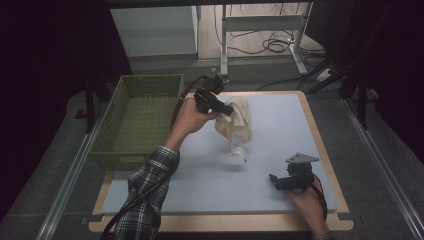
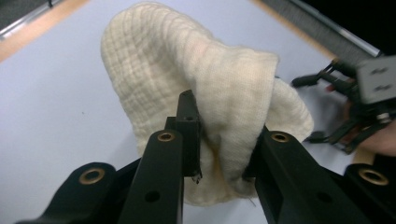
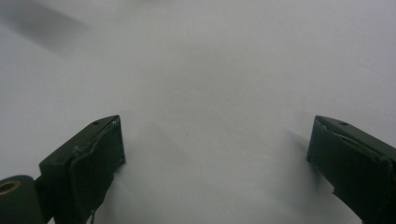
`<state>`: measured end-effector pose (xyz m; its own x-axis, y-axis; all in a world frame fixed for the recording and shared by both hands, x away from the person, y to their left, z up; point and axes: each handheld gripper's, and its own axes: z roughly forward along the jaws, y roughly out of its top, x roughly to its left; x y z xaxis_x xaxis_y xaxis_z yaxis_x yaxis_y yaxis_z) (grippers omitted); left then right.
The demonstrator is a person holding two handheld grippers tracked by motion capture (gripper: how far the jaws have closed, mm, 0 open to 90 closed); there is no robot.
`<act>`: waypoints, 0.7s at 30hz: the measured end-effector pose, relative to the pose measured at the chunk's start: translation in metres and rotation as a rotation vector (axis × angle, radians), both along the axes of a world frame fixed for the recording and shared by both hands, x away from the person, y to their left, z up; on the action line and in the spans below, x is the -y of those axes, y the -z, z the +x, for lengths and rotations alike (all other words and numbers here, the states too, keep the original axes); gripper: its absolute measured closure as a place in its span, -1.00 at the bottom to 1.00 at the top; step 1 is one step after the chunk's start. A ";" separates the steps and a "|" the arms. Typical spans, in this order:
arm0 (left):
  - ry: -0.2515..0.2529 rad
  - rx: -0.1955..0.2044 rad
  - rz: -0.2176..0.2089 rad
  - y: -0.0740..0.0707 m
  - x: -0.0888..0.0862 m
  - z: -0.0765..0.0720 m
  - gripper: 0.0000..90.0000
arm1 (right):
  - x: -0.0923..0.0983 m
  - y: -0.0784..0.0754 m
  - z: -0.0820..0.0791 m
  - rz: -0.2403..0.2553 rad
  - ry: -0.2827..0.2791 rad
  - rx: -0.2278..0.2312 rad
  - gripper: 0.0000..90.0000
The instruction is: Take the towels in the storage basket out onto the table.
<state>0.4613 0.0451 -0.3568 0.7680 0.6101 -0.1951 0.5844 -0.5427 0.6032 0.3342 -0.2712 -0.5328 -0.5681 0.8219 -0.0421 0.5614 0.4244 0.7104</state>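
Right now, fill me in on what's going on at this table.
A person works with two handheld grippers. The left gripper has its fingers shut on a cream cloth, held up above the grey mat beside the green basket. The right gripper rests open, low over the mat's near right corner, holding nothing.
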 end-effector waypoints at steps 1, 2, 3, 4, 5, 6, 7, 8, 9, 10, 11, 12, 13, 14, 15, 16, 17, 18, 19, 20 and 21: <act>-0.001 0.010 0.021 0.006 0.003 0.001 0.68 | 0.000 0.000 0.000 0.000 0.000 0.000 -0.91; -0.004 0.020 0.047 0.014 0.006 0.001 0.68 | 0.000 0.000 0.000 0.000 0.000 0.000 -0.91; -0.003 0.028 0.066 0.020 0.008 0.001 0.67 | 0.000 0.000 0.000 0.000 0.000 0.000 -0.91; -0.003 0.037 0.084 0.026 0.009 0.002 0.66 | 0.000 0.000 0.000 -0.001 -0.001 0.000 -0.91; -0.006 0.038 0.097 0.037 0.011 0.003 0.64 | 0.000 0.000 0.000 -0.002 -0.001 0.001 -0.91; -0.006 0.038 0.097 0.037 0.011 0.003 0.63 | 0.000 0.000 0.000 -0.002 -0.001 0.001 -0.91; -0.005 0.041 0.110 0.043 0.012 0.003 0.63 | 0.000 0.000 0.000 -0.003 -0.001 0.003 -0.91; -0.002 0.044 0.123 0.056 0.014 0.004 0.61 | 0.000 0.000 0.000 -0.002 -0.002 0.002 -0.91; -0.002 0.044 0.123 0.056 0.014 0.004 0.59 | 0.000 0.000 0.000 -0.002 -0.002 0.002 -0.91; -0.006 0.045 0.125 0.063 0.015 0.004 0.59 | 0.000 0.000 0.000 -0.002 -0.001 0.002 -0.91; -0.005 0.051 0.134 0.069 0.016 0.004 0.57 | 0.000 0.000 0.000 -0.001 -0.001 0.003 -0.91; -0.007 0.054 0.140 0.082 0.017 0.004 0.53 | 0.000 0.000 0.000 0.000 -0.001 0.001 -0.91; -0.007 0.054 0.140 0.082 0.017 0.004 0.49 | 0.000 0.000 0.000 0.000 -0.001 0.001 -0.91; -0.007 0.056 0.139 0.089 0.017 0.005 0.43 | 0.000 0.000 0.000 -0.001 -0.001 0.001 -0.91; -0.007 0.059 0.142 0.095 0.017 0.005 0.43 | 0.000 0.000 0.000 -0.001 -0.001 0.001 -0.91; -0.006 0.061 0.147 0.103 0.017 0.005 0.39 | 0.000 0.000 0.000 -0.001 -0.002 0.002 -0.91; -0.013 0.064 0.153 0.112 0.017 0.005 0.20 | 0.000 0.000 0.000 -0.002 -0.002 0.000 -0.91; -0.013 0.064 0.153 0.112 0.017 0.005 0.12 | 0.000 0.000 0.000 -0.002 -0.002 0.000 -0.91; -0.021 0.064 0.147 0.117 0.017 0.005 0.03 | 0.000 0.000 0.000 -0.001 -0.002 0.000 -0.91; -0.045 0.064 0.127 0.122 0.015 0.005 -0.12 | 0.000 0.000 0.000 -0.001 -0.002 0.000 -0.91; -0.045 0.064 0.127 0.122 0.015 0.005 -0.20 | 0.000 0.000 0.000 -0.001 -0.002 0.000 -0.91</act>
<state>0.4659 0.0300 -0.4786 0.7478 0.6607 -0.0656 0.5721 -0.5911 0.5686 0.3345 -0.2716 -0.5326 -0.5701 0.8205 -0.0422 0.5608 0.4261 0.7099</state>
